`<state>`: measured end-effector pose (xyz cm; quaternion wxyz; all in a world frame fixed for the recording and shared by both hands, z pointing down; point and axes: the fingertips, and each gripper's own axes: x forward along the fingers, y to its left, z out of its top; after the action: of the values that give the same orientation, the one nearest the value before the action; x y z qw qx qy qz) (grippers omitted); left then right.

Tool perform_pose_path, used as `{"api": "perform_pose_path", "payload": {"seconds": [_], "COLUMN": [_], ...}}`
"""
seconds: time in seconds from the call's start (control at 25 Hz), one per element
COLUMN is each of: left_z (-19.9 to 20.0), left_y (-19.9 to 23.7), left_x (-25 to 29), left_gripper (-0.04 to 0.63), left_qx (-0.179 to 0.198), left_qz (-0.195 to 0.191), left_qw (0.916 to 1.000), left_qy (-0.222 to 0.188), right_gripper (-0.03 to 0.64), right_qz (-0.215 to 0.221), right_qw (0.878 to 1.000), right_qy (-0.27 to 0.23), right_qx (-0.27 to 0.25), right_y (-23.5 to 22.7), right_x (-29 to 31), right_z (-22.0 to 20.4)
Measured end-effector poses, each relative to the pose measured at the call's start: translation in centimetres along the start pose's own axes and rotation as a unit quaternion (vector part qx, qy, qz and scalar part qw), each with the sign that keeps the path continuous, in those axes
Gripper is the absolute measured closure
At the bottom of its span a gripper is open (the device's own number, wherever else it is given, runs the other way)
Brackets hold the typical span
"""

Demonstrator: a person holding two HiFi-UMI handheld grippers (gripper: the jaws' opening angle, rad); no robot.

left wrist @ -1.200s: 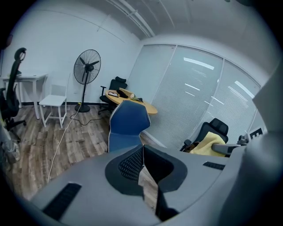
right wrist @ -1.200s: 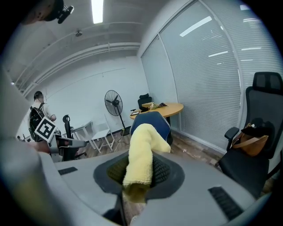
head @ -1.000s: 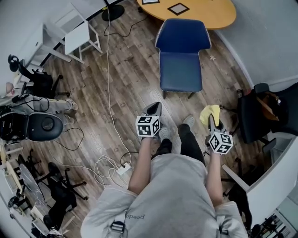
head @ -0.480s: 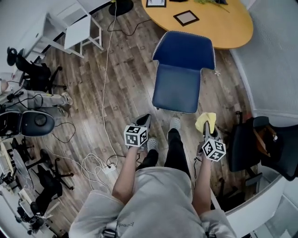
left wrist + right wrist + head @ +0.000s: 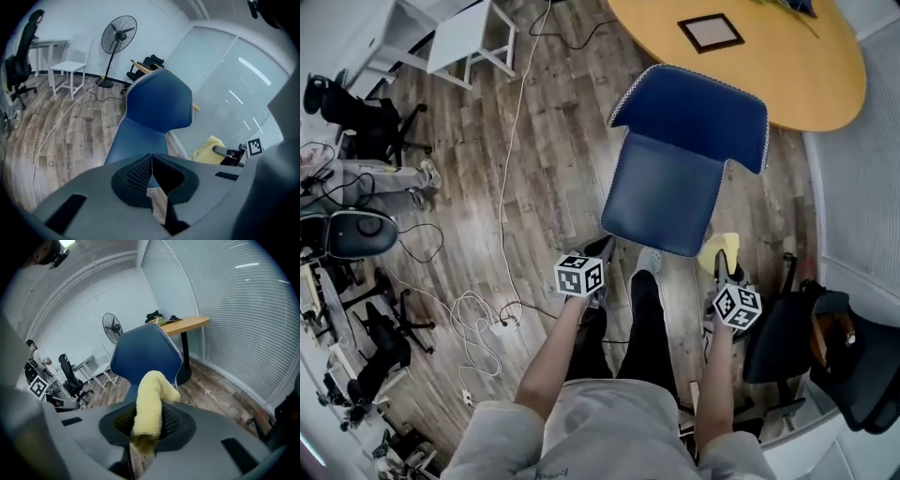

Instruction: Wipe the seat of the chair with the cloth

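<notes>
Two tools hover above the wood-plank floor (image 5: 534,159), just short of the blue chair (image 5: 689,112). The left tool (image 5: 602,247) has its jaws pressed together with nothing between them. The right tool (image 5: 724,267) pinches the yellow cloth (image 5: 719,248) just beside the front corner of the seat (image 5: 661,192). A round wooden table (image 5: 787,66) stands behind the chair.

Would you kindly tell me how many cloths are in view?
1: the yellow cloth, clamped in the right gripper, beside the near edge of the blue chair's seat. Others may be hidden.
</notes>
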<state>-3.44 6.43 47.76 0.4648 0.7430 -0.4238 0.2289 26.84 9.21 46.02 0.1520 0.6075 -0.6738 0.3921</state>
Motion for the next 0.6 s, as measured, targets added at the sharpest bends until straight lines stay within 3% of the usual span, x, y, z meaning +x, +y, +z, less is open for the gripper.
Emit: {"api": "perform_pose_path", "payload": {"seconds": [0.24, 0.44, 0.52, 0.6], "left_z": [-2.3, -3.8, -4.2, -4.6], "left_y": [3.5, 7.6, 8.9, 10.1], "left_x": [6.6, 10.8, 12.6, 14.3], "left_gripper": [0.568, 0.568, 0.569, 0.569], "left_qx": [0.015, -0.049, -0.062, -0.074], "left_qz": [0.016, 0.025, 0.031, 0.038], "left_qw": [0.9988, 0.9971, 0.9957, 0.9939], "left_qy": [0.043, 0.053, 0.062, 0.073], "right_gripper": [0.537, 0.537, 0.536, 0.535], "right_qz": [0.009, 0.017, -0.001, -0.03], "right_qw": [0.999, 0.994, 0.985, 0.968], "right_qy": [0.023, 0.041, 0.062, 0.086], "right_qx": [-0.04, -0.103, -0.162, -0.234], "right_y": [-2.1, -3.2, -4.3, -5.5], "right_x": [7.5, 14.0, 16.5, 19.0], "right_z": [1.0, 1.7, 2.4, 3.4]}}
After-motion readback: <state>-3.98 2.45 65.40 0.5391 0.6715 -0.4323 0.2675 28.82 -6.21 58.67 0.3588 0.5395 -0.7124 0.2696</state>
